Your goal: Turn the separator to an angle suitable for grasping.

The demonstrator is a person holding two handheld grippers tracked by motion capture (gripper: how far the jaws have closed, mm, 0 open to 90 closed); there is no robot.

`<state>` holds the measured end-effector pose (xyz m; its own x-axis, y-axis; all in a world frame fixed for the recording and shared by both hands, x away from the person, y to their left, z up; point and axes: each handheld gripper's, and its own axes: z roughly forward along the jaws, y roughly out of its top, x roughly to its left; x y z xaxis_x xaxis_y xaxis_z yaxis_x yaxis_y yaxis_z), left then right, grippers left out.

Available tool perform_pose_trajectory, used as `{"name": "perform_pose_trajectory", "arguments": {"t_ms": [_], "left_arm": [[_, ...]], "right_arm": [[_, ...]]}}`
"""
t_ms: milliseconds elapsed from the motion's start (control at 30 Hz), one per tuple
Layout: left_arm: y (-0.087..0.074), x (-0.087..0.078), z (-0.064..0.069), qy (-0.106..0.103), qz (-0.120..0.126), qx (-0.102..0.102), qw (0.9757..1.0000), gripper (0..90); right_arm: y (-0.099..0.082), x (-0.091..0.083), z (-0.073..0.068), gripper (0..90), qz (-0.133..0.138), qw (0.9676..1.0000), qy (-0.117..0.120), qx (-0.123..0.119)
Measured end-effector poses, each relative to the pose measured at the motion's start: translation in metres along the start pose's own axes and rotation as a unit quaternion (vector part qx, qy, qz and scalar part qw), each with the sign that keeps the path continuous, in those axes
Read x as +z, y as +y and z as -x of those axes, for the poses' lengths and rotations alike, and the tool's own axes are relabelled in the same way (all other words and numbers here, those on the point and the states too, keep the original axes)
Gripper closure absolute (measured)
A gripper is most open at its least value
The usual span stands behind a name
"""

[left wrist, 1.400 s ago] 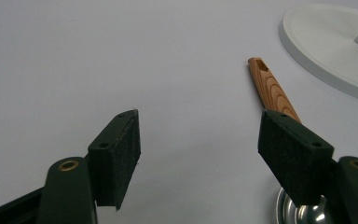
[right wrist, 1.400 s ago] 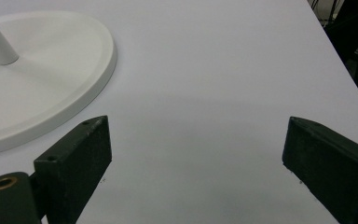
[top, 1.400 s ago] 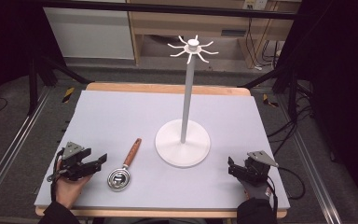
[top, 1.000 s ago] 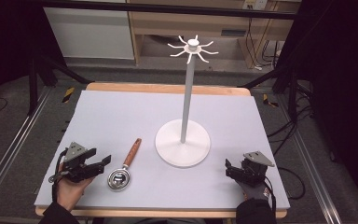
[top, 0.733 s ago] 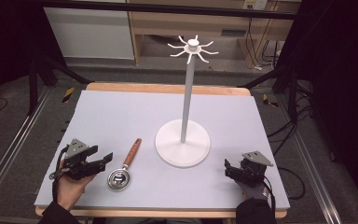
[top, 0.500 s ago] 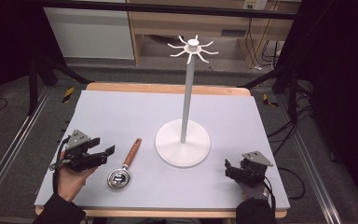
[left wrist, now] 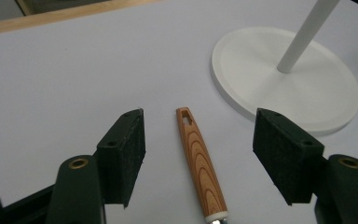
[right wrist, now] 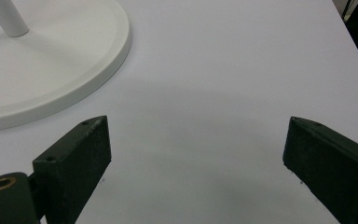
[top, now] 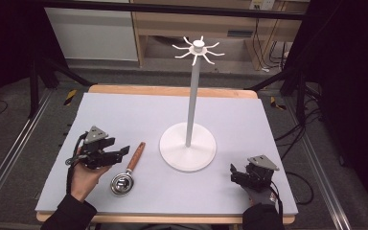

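Lying flat on the white table [top: 124, 115] beside the stand base [top: 188, 152], the wooden-handled strainer [top: 127, 170] is framed, untouched, by the left gripper [left wrist: 198, 154], whose spread jaws have just been narrowing slightly; the right gripper [right wrist: 196, 163] is held released.

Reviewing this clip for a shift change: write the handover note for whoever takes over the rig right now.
Left gripper: open, jaws just narrowing slightly, raised over the wooden handle, not touching it.
Right gripper: open, nothing between its jaws, near the stand's base.
Strainer: flat on the table, handle toward the white hook stand, which holds nothing.
Done: approach only.
Left: probably grasp the handle, lift, hang by its slot on a top hook.
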<state>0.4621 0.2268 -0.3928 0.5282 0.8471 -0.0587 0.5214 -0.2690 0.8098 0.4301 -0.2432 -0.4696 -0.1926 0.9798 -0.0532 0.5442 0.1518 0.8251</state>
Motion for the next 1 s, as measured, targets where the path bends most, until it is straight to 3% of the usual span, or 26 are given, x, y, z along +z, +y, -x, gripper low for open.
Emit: {"name": "perform_pose_trajectory", "arguments": {"t_ms": [233, 267, 533, 800, 1000], "left_arm": [[-0.003, 0.015, 0.005, -0.009, -0.030, 0.013, 0.9994, 34.7], [-0.006, 0.021, 0.007, -0.006, -0.045, 0.022, 0.9987, 34.8], [-0.016, 0.041, 0.011, -0.005, -0.087, 0.039, 0.9954, 36.1], [-0.023, 0.057, 0.014, -0.015, -0.124, 0.033, 0.9917, 39.2], [-0.027, 0.067, 0.013, -0.008, -0.136, 0.023, 0.9904, 47.0]], "right_arm": [[0.000, 0.002, -0.003, 8.1, -0.001, 1.0000, 0.005, -0.003], [-0.001, 0.003, -0.005, 8.1, -0.004, 1.0000, 0.005, -0.007], [-0.001, 0.005, -0.008, 8.0, -0.007, 0.9998, 0.006, -0.015], [-0.001, 0.006, -0.008, 7.9, -0.011, 0.9998, 0.002, -0.016], [-0.001, 0.007, -0.009, 7.9, -0.013, 0.9998, 0.003, -0.016]]}}
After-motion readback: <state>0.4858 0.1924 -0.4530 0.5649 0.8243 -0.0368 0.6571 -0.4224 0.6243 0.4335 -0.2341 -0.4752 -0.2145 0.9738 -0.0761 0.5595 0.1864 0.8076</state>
